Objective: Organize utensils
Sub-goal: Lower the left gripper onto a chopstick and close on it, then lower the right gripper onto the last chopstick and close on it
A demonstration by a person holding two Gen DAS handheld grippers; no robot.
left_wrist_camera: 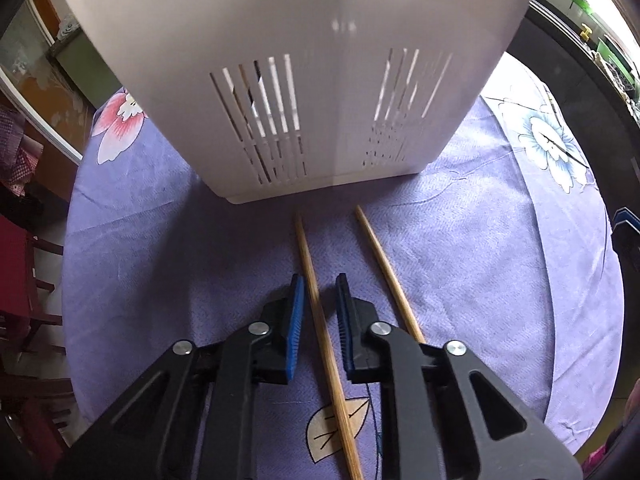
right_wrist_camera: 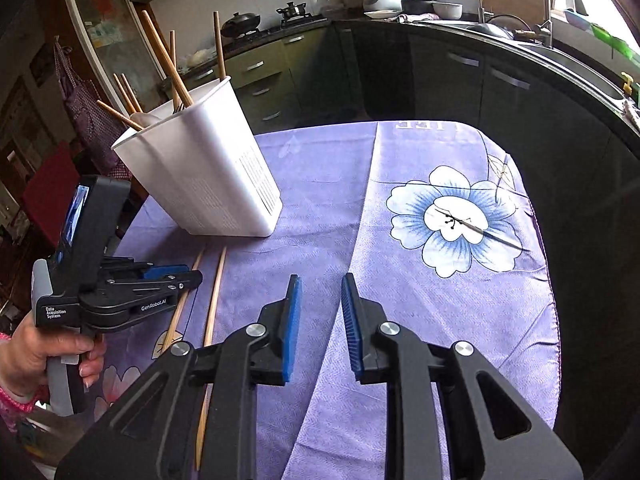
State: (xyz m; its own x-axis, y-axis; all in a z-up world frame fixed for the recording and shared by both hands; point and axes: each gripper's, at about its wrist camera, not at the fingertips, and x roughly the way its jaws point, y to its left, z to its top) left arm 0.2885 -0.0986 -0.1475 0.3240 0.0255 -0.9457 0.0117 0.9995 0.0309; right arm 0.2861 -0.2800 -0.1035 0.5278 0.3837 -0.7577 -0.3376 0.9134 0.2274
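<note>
Two wooden chopsticks lie side by side on the purple floral cloth in front of a white slotted utensil holder. My left gripper is open and straddles the left chopstick, its blue pads on either side without touching. The right chopstick lies just outside the right finger. In the right wrist view the holder stands at left with several chopsticks in it, and the left gripper hovers over the two loose chopsticks. My right gripper is open and empty above the cloth.
The table's cloth has a blue flower print at right. A dark kitchen counter with a sink curves behind the table. A red chair stands at the left edge.
</note>
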